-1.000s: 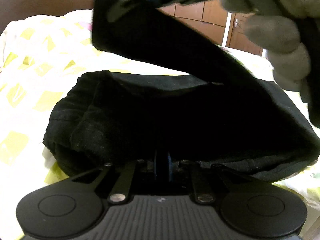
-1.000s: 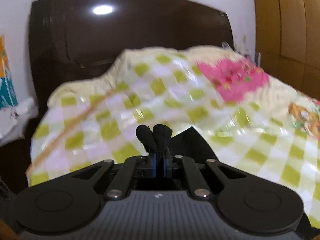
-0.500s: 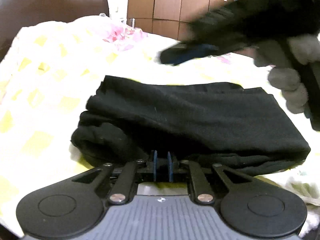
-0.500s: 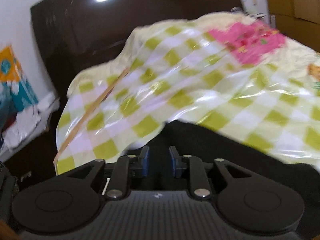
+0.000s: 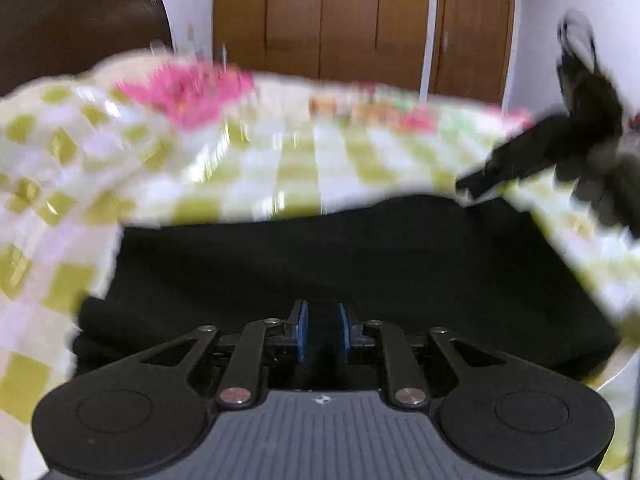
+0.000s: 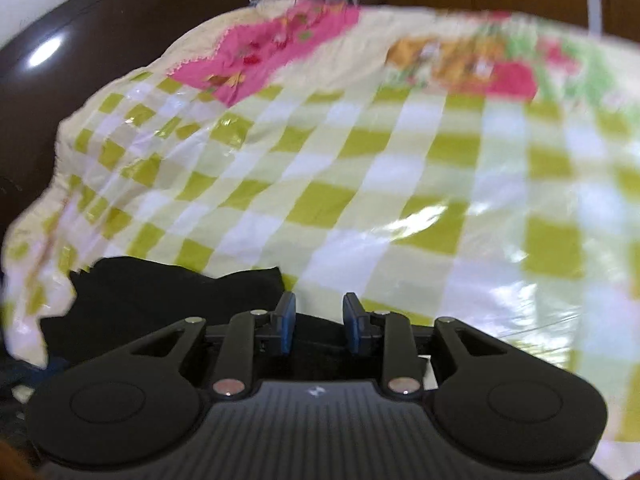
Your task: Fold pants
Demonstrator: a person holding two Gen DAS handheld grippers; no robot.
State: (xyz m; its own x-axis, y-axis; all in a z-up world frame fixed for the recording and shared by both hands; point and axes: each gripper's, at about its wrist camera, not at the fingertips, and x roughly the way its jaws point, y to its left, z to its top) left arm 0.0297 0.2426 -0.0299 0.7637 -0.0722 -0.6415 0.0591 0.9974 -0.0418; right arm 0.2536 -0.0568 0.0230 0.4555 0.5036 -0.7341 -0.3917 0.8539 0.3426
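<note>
Black pants [image 5: 344,264], folded into a flat, roughly rectangular bundle, are seen lying on a bed covered by a glossy yellow-green and white checked sheet [image 5: 280,168]. In the left wrist view the bundle fills the middle of the frame, directly ahead of and below the left gripper [image 5: 322,330], whose blue-padded jaws stand a little apart; they have just been opening, and only a dark gap, with no cloth pinched, is seen between them. In the same view the right gripper [image 5: 480,182] is shown, blurred, at the upper right, above the far right corner of the bundle, carried by a hand in a grey glove [image 5: 600,184]. In the right wrist view the right gripper [image 6: 318,322] is shown with its jaws parted, having just been opening, and with nothing gripped; the pants [image 6: 168,296] lie to the lower left, their edge just beside the left pad. A pink patterned cloth [image 6: 272,48] is visible at the far end of the bed, a dark headboard [image 6: 100,48] behind it, and wooden wardrobe doors [image 5: 360,20] beyond
</note>
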